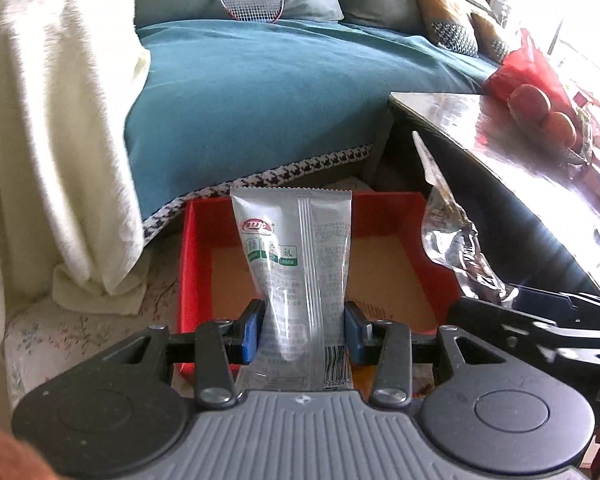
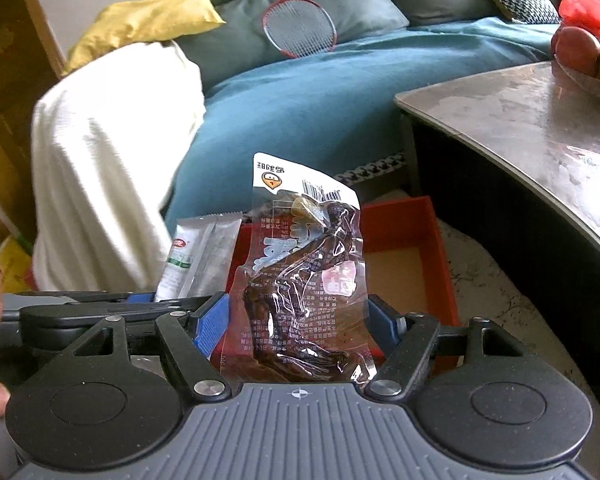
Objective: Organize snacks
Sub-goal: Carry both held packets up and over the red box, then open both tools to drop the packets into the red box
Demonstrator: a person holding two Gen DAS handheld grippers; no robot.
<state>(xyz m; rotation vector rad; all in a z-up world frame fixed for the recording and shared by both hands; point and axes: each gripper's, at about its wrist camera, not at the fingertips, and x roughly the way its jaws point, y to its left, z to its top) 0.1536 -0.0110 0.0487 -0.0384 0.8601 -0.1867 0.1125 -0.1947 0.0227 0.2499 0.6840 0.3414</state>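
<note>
At frame centre the left gripper (image 1: 304, 330) pinches the lower part of an upright silver snack pouch (image 1: 296, 252) above the red box (image 1: 192, 264), while the right gripper (image 2: 296, 320) clamps a clear packet of dark snack (image 2: 304, 280) standing mid-frame

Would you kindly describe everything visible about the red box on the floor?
The red box is a shallow, open-topped tray with bright red walls and a plain tan cardboard-like bottom. It looks empty. It sits level on the pale floral floor covering, beside the teal sofa cover's houndstooth edge and the dark table base; both held packets hover in front.
</note>
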